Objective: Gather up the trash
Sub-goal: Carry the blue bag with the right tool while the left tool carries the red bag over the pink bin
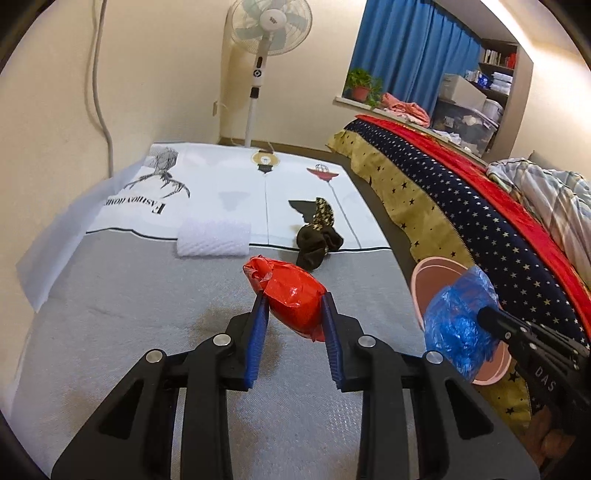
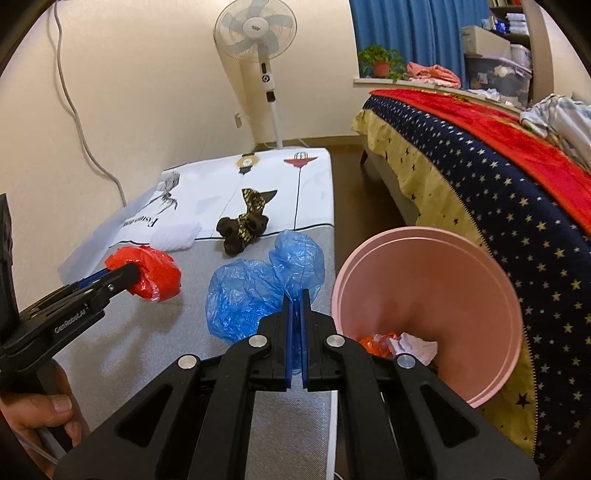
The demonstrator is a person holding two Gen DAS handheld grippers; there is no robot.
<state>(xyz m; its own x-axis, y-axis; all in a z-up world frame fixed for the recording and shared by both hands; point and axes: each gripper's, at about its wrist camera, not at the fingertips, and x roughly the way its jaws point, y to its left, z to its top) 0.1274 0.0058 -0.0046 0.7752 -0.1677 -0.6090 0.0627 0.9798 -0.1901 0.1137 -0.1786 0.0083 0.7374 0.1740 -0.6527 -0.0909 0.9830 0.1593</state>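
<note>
My left gripper (image 1: 295, 299) is shut on a crumpled red plastic bag (image 1: 290, 291), held just above the grey mat; the same red bag (image 2: 155, 275) shows at the left of the right wrist view. My right gripper (image 2: 295, 295) is shut on a crumpled blue plastic bag (image 2: 255, 291), which hangs from its tips; from the left wrist view that blue bag (image 1: 458, 325) hangs in front of the pink bin (image 1: 436, 271). The pink bin (image 2: 436, 280) stands between mat and bed, with orange and white scraps inside.
On the mat lie a white foam net (image 1: 214, 238) and a dark brown cloth with a patterned strip (image 1: 317, 236). A bed with a star-print cover (image 1: 461, 206) runs along the right. A standing fan (image 1: 267, 33) is by the far wall. A hand (image 2: 40, 413) grips the left tool.
</note>
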